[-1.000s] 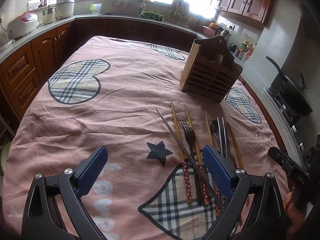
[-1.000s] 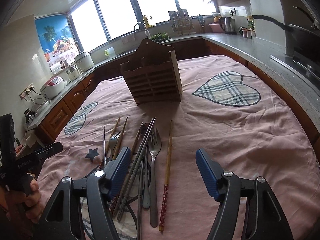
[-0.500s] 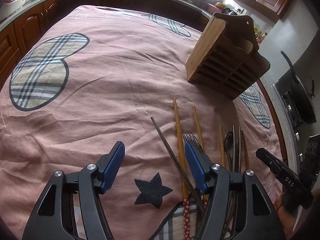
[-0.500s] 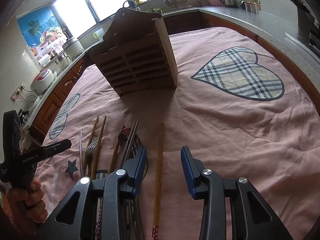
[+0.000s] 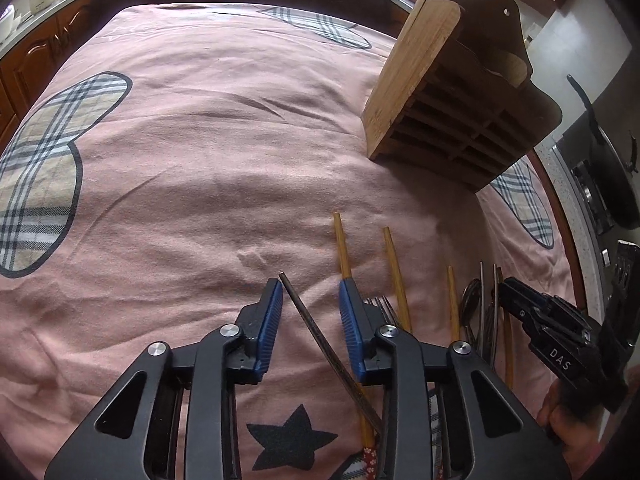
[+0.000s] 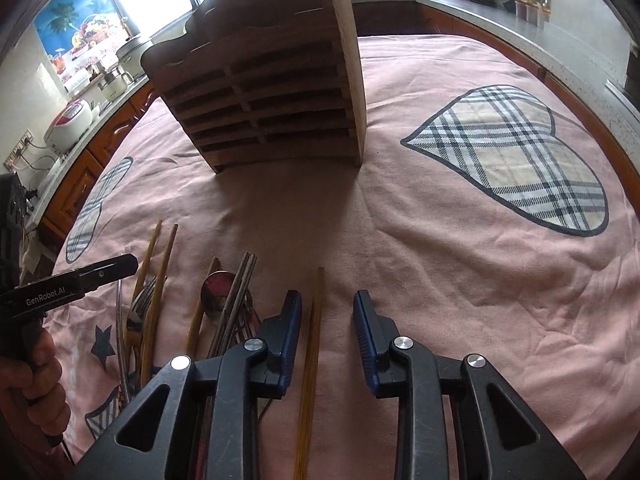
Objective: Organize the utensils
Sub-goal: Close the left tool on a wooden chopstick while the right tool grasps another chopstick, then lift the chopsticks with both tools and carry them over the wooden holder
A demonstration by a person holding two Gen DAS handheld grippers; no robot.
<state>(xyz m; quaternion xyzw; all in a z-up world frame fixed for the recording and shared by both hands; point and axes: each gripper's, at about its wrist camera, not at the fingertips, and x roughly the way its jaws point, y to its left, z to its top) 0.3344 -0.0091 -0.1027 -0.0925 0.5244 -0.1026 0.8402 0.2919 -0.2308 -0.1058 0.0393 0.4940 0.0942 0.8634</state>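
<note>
- The left claw [image 5: 310,298] is closing, its blue pads astride the tip of a dark metal chopstick [image 5: 320,332] that lies slanted between them; neither pad is pressing on it yet, so I read it as not gripped.
- The right claw [image 6: 326,310] is closing too, straddling a single wooden chopstick [image 6: 314,344] that lies alone on the cloth; a gap shows on each side, so nothing is grasped here either.
- Each claw seems to have singled out the outermost stick on its own side of the utensil pile, probably because those two lie free of the tangle.
- The wooden holder [image 6: 272,92] stands upright on the pink cloth [image 5: 200,160] that covers the surface, its slatted front facing the utensils; it is likely the destination.
- On the near side of the holder, well apart from it, lie the rest: a fork [image 6: 142,308], a spoon [image 6: 218,290], a pair of metal chopsticks [image 6: 240,288] and more wooden ones, crossing and touching.
- Between the holder and the utensil tips the cloth is bare, giving open room to lift and carry forward.
- To the right of the holder the cloth runs bare to the surface's edge; to its left, likewise.
- Tight spot, in my judgement: the left claw's right-hand pad sits against a neighbouring wooden chopstick [image 5: 342,240] and could catch it.
</note>
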